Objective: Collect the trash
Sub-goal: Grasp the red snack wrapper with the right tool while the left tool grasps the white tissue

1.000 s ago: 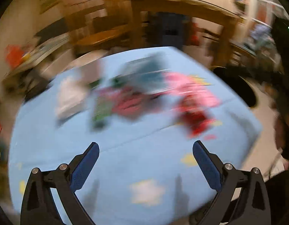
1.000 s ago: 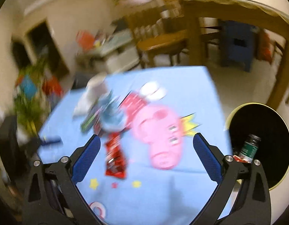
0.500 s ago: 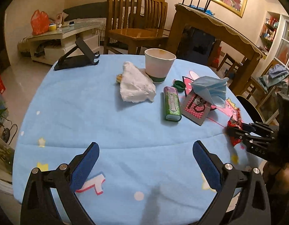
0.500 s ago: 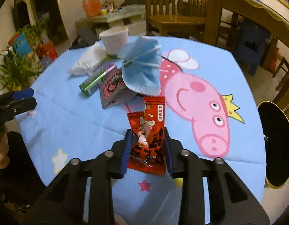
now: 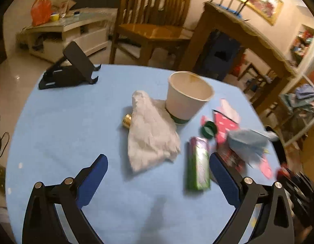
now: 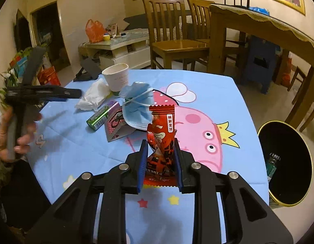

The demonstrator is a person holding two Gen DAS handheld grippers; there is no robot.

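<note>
My right gripper (image 6: 160,144) is shut on a red snack wrapper (image 6: 161,122), which stands up between the pads above the blue cartoon tablecloth (image 6: 214,93). Ahead of it lie a blue face mask (image 6: 138,105), a pink card (image 6: 118,126), a green pack (image 6: 98,117), a crumpled white tissue (image 6: 93,97) and a paper cup (image 6: 116,77). My left gripper (image 5: 158,158) hangs open over the table. The tissue (image 5: 150,138) lies just ahead between its fingers, the green pack (image 5: 197,164) by its right finger, the cup (image 5: 187,95) beyond.
A black round bin (image 6: 285,162) stands on the floor right of the table, a bottle (image 6: 272,164) inside. A black phone stand (image 5: 69,69) sits at the far left corner. A green cap (image 5: 207,129) and gold cap (image 5: 127,120) lie by the cup. Wooden chairs stand behind.
My right gripper closed on the red wrapper and raised its free end off the cloth. My left gripper moved in towards the tissue and cup, staying open.
</note>
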